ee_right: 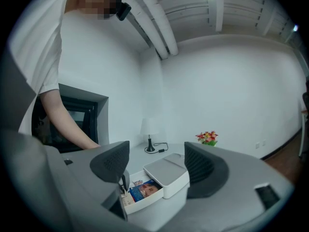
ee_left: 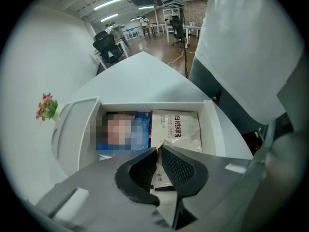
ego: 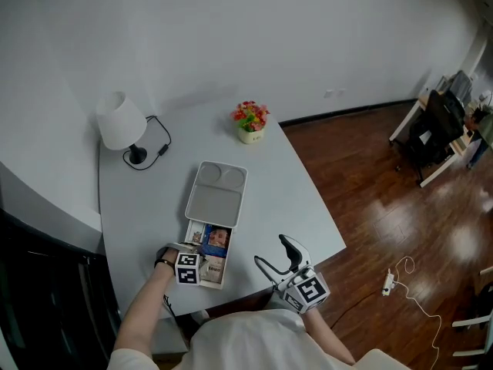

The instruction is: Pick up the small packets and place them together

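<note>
The left gripper (ee_left: pixel 159 150) points down into the open white box (ee_left: pixel 213 124) at the near edge of the bench (ego: pixel 289 187). Its jaws are closed on the near corner of a white packet (ee_left: pixel 182 127), a flat, slightly creased sachet with dark print. A blue packet (ee_left: pixel 143 129) lies just beside it in the same box. The box lid (ego: pixel 218 195) is slid back. The right gripper (ego: pixel 273 254) is held level off the bench edge, jaws wide apart and empty.
</note>
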`<action>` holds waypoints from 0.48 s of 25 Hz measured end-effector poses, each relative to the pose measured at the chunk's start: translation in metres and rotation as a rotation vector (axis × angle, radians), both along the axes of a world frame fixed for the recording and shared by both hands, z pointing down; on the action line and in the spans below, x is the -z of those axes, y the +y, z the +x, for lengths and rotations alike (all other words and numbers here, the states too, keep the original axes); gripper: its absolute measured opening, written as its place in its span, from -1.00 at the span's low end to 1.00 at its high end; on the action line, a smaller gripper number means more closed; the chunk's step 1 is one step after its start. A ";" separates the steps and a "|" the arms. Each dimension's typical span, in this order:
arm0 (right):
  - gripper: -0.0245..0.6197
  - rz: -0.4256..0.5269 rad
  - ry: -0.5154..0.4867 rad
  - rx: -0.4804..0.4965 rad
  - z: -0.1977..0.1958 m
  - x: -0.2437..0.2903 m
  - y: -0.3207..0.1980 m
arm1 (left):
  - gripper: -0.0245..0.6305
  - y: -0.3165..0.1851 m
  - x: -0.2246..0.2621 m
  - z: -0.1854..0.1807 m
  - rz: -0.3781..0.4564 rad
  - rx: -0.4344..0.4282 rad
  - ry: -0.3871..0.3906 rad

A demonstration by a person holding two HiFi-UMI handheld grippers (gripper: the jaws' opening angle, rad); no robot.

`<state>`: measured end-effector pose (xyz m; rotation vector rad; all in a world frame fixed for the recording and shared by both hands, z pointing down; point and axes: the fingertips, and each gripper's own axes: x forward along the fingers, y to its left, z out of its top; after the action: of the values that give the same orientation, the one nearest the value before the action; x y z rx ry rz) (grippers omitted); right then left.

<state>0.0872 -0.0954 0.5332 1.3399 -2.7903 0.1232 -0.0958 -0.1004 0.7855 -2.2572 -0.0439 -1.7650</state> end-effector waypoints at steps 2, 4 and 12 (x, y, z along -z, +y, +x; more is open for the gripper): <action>0.18 -0.001 -0.004 0.001 0.001 0.000 0.001 | -0.83 -0.004 0.011 -0.001 -0.001 0.054 0.042; 0.18 -0.001 -0.010 0.004 -0.001 0.001 0.000 | -0.91 -0.008 0.024 -0.005 -0.014 0.128 0.088; 0.18 0.005 -0.035 0.041 -0.015 0.005 -0.002 | -0.91 -0.014 0.068 -0.025 -0.067 0.384 0.272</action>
<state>0.0719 -0.0973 0.5287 1.2935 -2.8469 0.1394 -0.1208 -0.1139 0.7179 -2.6747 0.4165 -1.6191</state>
